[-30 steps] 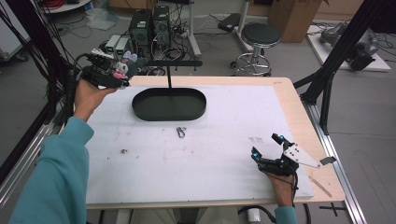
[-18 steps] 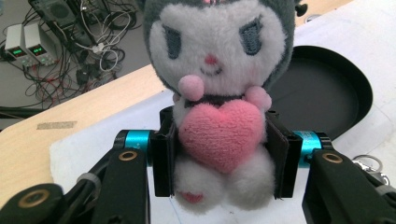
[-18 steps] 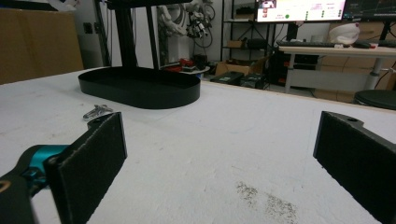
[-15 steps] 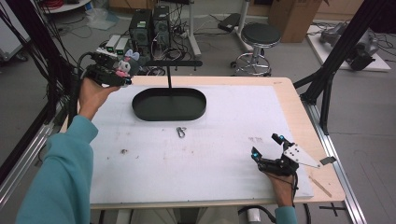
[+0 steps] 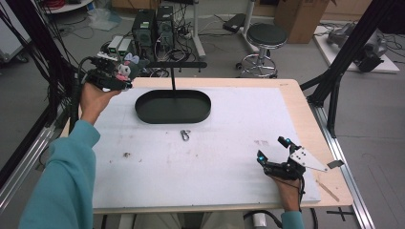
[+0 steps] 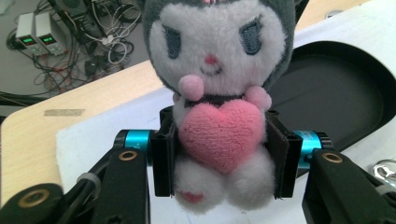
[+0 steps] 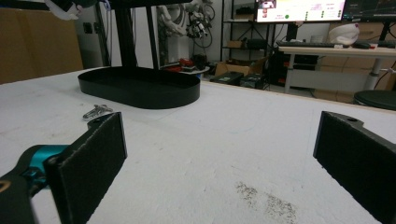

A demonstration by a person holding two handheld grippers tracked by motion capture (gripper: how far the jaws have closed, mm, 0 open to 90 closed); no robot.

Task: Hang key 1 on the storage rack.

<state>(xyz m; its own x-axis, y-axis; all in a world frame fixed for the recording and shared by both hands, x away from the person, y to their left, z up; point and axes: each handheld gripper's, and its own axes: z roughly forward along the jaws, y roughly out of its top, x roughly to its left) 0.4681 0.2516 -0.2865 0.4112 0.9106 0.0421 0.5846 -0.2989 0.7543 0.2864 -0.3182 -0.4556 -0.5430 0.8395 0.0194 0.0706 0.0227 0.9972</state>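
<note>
A grey-and-white plush toy [image 6: 219, 93] hugging a pink heart sits between the pads of my left gripper [image 6: 219, 158], which is shut on its body. In the high view the left gripper [image 5: 119, 76] holds the plush toy [image 5: 123, 70] in the air over the table's far left corner, beside the black oval tray [image 5: 173, 120]. My right gripper [image 5: 271, 148] rests on the white mat near the front right. Its jaws stand wide open with nothing between them [image 7: 224, 154].
A thin post with a horizontal bar [image 5: 176, 64] rises from the tray [image 7: 140, 88]. A small metal clip [image 5: 185, 135] lies on the mat in front of the tray. A stool [image 5: 266, 36] and electronics stand beyond the table's far edge.
The left hand with the plush toy has shifted only slightly. The right gripper has stayed where it was.
</note>
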